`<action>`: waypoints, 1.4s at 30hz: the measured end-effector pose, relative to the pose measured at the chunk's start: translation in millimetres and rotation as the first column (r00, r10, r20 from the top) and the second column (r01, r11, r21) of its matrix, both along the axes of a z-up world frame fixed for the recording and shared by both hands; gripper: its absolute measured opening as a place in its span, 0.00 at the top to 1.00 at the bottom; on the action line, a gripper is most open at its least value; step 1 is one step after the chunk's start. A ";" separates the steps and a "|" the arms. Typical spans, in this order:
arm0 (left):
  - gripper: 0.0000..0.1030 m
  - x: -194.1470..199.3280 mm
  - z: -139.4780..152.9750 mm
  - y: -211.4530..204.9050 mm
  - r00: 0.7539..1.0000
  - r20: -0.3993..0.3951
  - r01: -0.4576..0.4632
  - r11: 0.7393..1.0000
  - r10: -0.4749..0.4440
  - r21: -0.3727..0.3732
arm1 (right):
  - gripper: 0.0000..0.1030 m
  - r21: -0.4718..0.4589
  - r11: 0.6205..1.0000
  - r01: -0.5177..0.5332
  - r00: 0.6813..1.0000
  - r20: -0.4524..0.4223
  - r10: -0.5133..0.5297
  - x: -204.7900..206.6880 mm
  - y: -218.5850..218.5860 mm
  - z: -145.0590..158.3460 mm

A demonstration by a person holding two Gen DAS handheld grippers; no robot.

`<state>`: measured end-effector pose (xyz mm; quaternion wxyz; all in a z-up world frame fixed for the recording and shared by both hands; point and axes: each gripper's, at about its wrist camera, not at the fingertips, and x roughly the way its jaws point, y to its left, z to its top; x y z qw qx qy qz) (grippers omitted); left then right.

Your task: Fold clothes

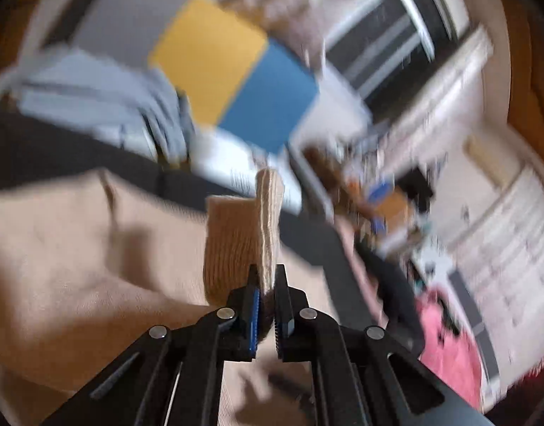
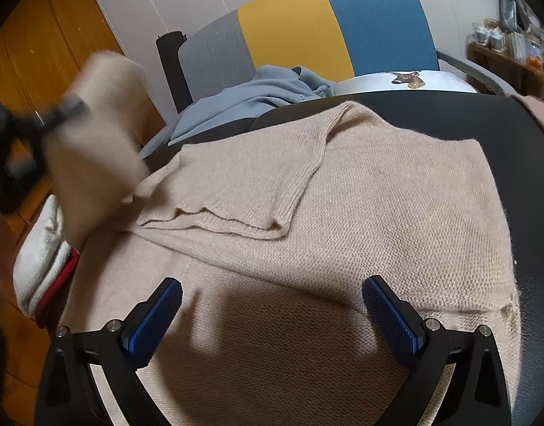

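A beige knit sweater (image 2: 342,213) lies spread on a black table (image 2: 520,142), with one sleeve (image 2: 257,163) folded across its chest. My left gripper (image 1: 266,277) is shut on the ribbed cuff of the other sleeve (image 1: 236,241) and holds it lifted above the sweater body (image 1: 76,248). In the right wrist view that lifted sleeve (image 2: 98,142) and the left gripper (image 2: 59,110) show blurred at the left edge. My right gripper (image 2: 272,305) hangs open over the sweater's lower part, with nothing between its blue pads (image 2: 392,319).
A blue-grey garment (image 2: 257,96) and a white cushion with a deer print (image 2: 403,80) lie beyond the table on a grey, yellow and blue seat (image 2: 325,25). Folded white towels (image 2: 41,248) sit left of the table over a wooden floor (image 2: 41,35). Cluttered shelves (image 2: 513,46) stand far right.
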<state>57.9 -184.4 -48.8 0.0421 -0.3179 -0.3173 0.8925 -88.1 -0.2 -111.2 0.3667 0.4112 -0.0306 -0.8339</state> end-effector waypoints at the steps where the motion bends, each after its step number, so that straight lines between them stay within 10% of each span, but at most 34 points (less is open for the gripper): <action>1: 0.90 3.7 -12.1 6.6 1.000 0.020 0.012 1.000 -0.012 0.000 | 0.00 0.000 1.000 -0.001 1.000 0.001 0.001 0.2 -0.3 0.0; 9: 0.80 79.0 -49.1 -17.1 0.994 0.044 -0.099 0.993 0.096 0.068 | 0.01 0.064 0.998 -0.021 1.000 -0.014 0.022 4.6 -6.4 3.1; 13: 0.80 110.0 -79.0 -46.6 0.980 0.109 -0.174 0.982 0.166 0.073 | 0.45 0.087 0.996 -0.025 0.998 -0.053 0.030 12.2 -8.3 20.8; 17: 0.86 130.6 -95.0 -63.2 0.982 0.056 -0.188 0.961 0.181 0.201 | 0.46 0.093 0.986 -0.139 0.985 -0.088 0.148 18.3 -31.8 47.6; 26: 0.90 134.4 -98.2 -61.5 0.983 0.037 -0.185 0.967 0.181 0.173 | 0.41 0.267 0.908 -0.323 0.936 -0.048 0.348 18.8 -97.4 34.8; 31: 0.90 137.0 -93.9 -58.6 0.984 0.026 -0.180 0.972 0.178 0.153 | 0.92 0.429 0.825 -0.368 0.903 -0.048 0.427 28.8 -118.3 26.1; 42: 0.80 133.4 -86.7 -65.2 0.982 0.073 -0.184 0.952 0.171 0.244 | 0.93 0.587 0.750 -0.305 0.831 -0.220 0.511 43.7 -126.4 98.6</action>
